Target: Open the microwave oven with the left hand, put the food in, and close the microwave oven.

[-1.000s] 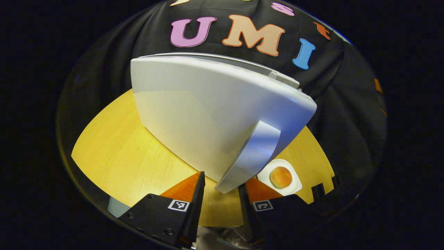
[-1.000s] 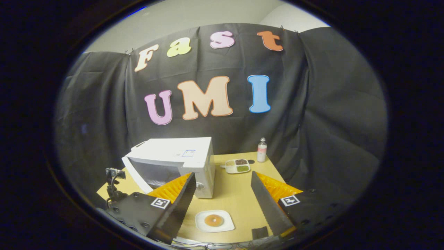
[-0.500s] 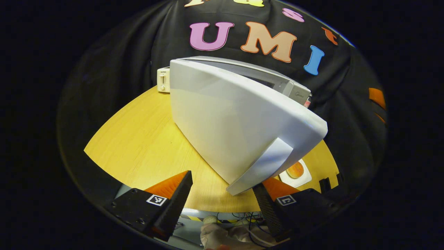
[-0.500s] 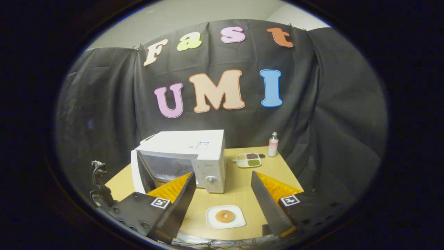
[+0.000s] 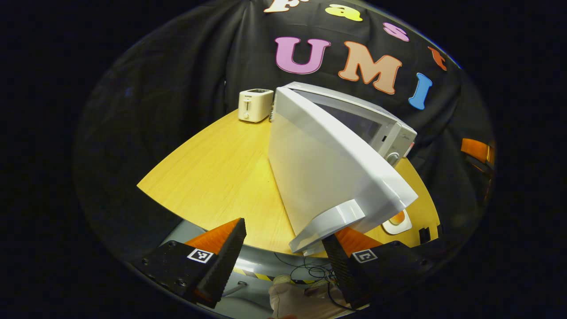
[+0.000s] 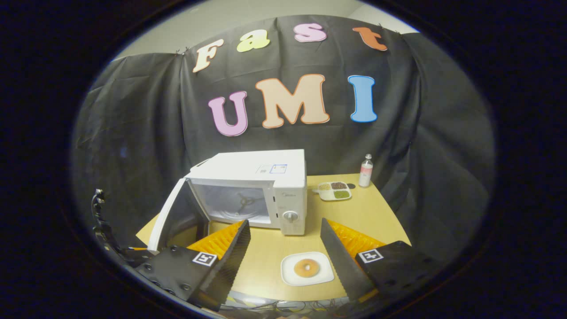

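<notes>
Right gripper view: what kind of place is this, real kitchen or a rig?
Most likely a staged recording booth, not a kitchen: a black cloth backdrop hangs behind one wooden table holding a white microwave with its door open, a doughnut on a plate and a small toaster.

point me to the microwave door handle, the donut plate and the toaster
microwave door handle (image 5: pixel 330 221), left gripper view, on the curved front of the handle.
donut plate (image 6: pixel 289 277), right gripper view, on the bare white rim left of the donut.
toaster (image 5: pixel 253 106), left gripper view, on its front face.
</notes>
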The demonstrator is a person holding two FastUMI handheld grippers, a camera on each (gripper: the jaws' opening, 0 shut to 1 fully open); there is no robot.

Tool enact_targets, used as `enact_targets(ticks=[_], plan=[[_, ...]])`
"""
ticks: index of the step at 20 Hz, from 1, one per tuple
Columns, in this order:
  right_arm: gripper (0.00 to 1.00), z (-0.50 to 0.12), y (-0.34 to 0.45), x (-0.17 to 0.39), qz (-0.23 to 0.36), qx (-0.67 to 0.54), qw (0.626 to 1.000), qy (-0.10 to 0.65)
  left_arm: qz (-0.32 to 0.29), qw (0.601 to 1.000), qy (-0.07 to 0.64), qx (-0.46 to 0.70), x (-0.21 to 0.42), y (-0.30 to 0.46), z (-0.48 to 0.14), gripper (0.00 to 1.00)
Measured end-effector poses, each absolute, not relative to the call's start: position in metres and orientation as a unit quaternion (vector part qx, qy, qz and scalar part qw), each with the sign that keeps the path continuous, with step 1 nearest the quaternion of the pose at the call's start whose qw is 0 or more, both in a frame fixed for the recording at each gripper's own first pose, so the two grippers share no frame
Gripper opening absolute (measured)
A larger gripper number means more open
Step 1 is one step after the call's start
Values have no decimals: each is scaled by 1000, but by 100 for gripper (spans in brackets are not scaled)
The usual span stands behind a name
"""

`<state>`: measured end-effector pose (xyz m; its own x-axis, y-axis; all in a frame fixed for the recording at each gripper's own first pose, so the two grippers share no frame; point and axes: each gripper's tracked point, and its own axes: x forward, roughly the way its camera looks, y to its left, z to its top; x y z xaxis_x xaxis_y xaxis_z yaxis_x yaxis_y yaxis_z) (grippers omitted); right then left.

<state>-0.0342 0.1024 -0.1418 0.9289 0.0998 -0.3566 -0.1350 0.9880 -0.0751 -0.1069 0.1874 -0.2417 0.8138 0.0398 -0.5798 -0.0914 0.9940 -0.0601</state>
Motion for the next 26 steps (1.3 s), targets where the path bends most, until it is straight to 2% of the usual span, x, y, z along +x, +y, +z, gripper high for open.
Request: enact_targets(ticks=[5, 14, 18, 19, 26], plan=[[92, -164, 130, -31, 73, -35, 977, 199, 54, 952, 296, -58, -119, 241, -236, 98], [92, -203, 153, -13, 50, -32, 975, 216, 12, 951, 304, -53, -117, 283, -231, 99], [92, -226, 143, -5, 29, -36, 971, 234, 6, 950, 306, -59, -119, 296, -230, 99], [99, -231, 139, -3, 25, -36, 970, 239, 6, 950, 306, -59, -119, 299, -229, 99], [99, -272, 99, 7, 1, -53, 960, 276, 46, 950, 305, -53, -129, 329, -222, 98]])
